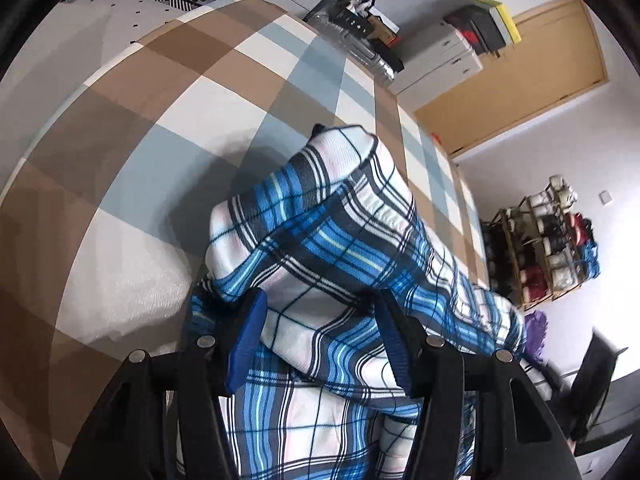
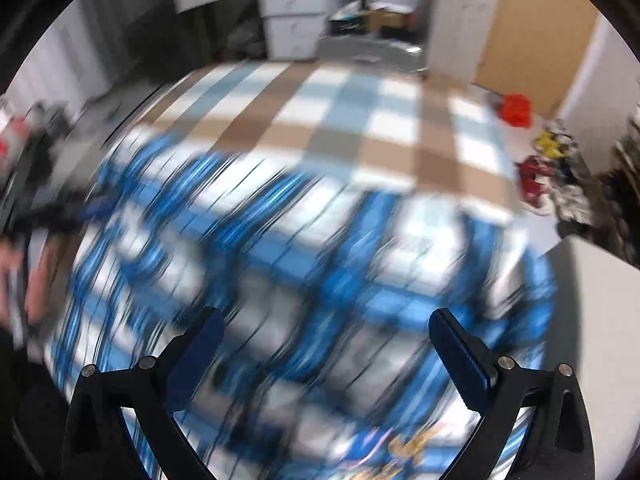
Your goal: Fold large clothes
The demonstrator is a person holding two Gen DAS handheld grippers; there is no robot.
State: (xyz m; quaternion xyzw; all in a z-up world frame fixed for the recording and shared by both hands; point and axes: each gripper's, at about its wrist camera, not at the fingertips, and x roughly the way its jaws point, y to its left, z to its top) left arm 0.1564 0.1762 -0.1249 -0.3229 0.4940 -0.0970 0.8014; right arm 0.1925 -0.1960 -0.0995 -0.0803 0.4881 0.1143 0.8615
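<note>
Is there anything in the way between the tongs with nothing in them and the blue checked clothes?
No, nothing visible. The right tongs hang open right over the blue plaid garment on the checked bed cover; the picture is blurry, though.

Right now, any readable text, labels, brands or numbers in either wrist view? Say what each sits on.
None can be read.
Orange-yellow marks on the plaid garment at the bottom of the right wrist view: too blurred to tell whether they are text.
Boxes on the white drawer unit in the left wrist view: too small to show any print.
Shoe rack: no legible labels.
</note>
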